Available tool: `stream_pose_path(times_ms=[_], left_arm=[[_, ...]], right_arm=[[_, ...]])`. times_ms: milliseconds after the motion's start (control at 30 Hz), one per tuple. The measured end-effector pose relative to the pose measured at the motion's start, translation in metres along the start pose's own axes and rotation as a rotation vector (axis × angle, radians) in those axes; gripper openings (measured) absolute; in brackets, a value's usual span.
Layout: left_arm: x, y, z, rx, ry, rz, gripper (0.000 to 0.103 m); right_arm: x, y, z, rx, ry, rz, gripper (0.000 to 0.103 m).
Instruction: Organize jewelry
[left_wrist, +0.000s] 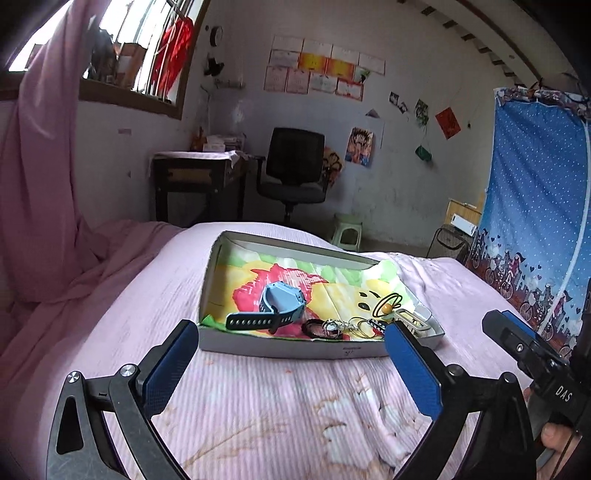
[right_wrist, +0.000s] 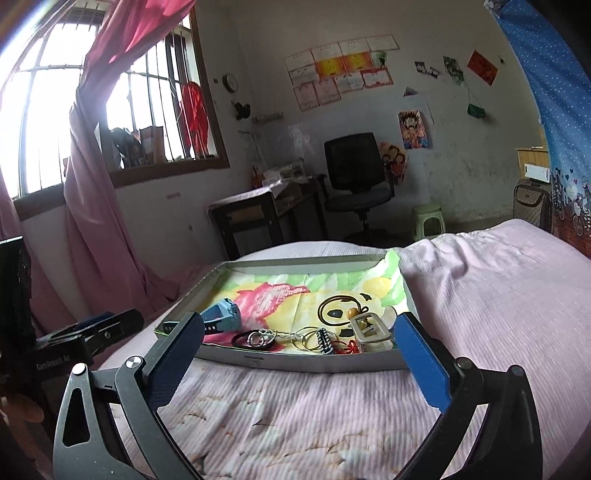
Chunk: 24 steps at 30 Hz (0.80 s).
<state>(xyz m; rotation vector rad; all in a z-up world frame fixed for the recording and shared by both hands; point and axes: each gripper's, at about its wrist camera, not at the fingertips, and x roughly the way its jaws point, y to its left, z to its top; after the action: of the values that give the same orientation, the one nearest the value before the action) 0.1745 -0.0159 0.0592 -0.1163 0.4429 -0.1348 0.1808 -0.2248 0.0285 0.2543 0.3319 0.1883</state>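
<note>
On ribbed pink bedspread (left_wrist: 258, 406): shallow cardboard tray (left_wrist: 280, 349), rubbery blue watch (left_wrist: 273, 306); both claws (left_wrist: 291, 350) (right_wrist: 301, 347) spread wide, empty.

A pale pink ribbed bedspread (left_wrist: 258, 406) bears a grey-white box (left_wrist: 280, 347) lined with pink, yellow and green painted paper (left_wrist: 332, 284); the watch (left_wrist: 273, 306) is blue-grey, the curtain (left_wrist: 535, 206) blue with white dots

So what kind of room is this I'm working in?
Most likely a bedroom in a home: a bed with a pink cover, a desk with an office chair by the wall, and a curtained barred window.
</note>
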Motion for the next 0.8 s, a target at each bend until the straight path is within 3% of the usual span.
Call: stream_pose_path(times_ms=[533,800], left_arm=[[-0.051,0.019,-0.04,-0.021,-0.037,0.022,0.102],[-0.072,0.027,-0.058,-0.032,-0.053,0.035,0.102]], right_arm=[[-0.06,0.006,-0.026,0.001,-0.009,-0.031,0.101],[-0.074,0.012,-0.044,-0.02,0.028,-0.056,0.101]])
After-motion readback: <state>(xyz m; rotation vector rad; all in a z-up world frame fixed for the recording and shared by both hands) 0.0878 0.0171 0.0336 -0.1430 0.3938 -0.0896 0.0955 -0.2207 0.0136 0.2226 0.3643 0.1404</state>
